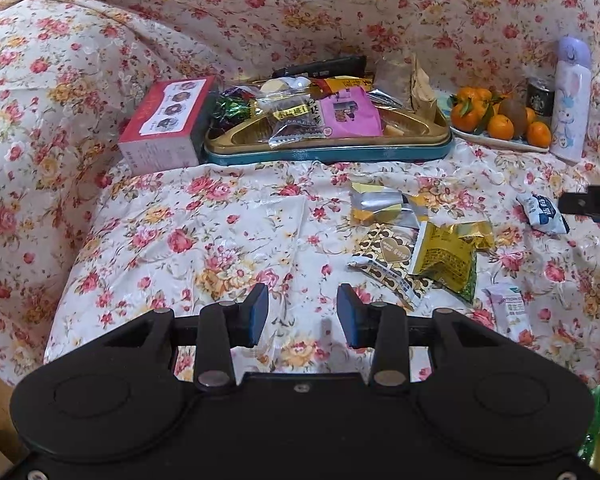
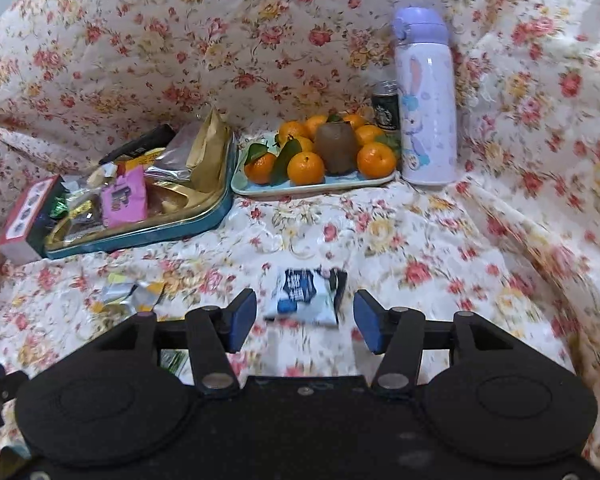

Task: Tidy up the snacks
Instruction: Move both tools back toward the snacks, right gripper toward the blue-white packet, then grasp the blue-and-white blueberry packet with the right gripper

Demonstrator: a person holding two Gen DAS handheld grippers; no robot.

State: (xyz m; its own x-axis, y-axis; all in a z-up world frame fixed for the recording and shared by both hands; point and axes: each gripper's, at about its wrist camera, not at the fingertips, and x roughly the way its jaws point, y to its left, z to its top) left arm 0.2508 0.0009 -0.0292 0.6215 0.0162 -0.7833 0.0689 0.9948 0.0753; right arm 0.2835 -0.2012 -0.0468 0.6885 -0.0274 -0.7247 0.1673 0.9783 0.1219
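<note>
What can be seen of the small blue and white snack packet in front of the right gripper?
The small blue and white snack packet is a crinkled, glossy plastic pouch with a dark blue printed panel and a dark edge on one side. It lies flat on the floral cloth, apart from the other snacks, just ahead of the right gripper, whose open pads do not touch it. Its lettering is blurred.

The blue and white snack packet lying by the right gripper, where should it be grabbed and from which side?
Grip the blue and white packet across its puffy middle, coming down from above and the near side. It lies flat on the floral cloth, already lined up between the open right gripper.
</note>
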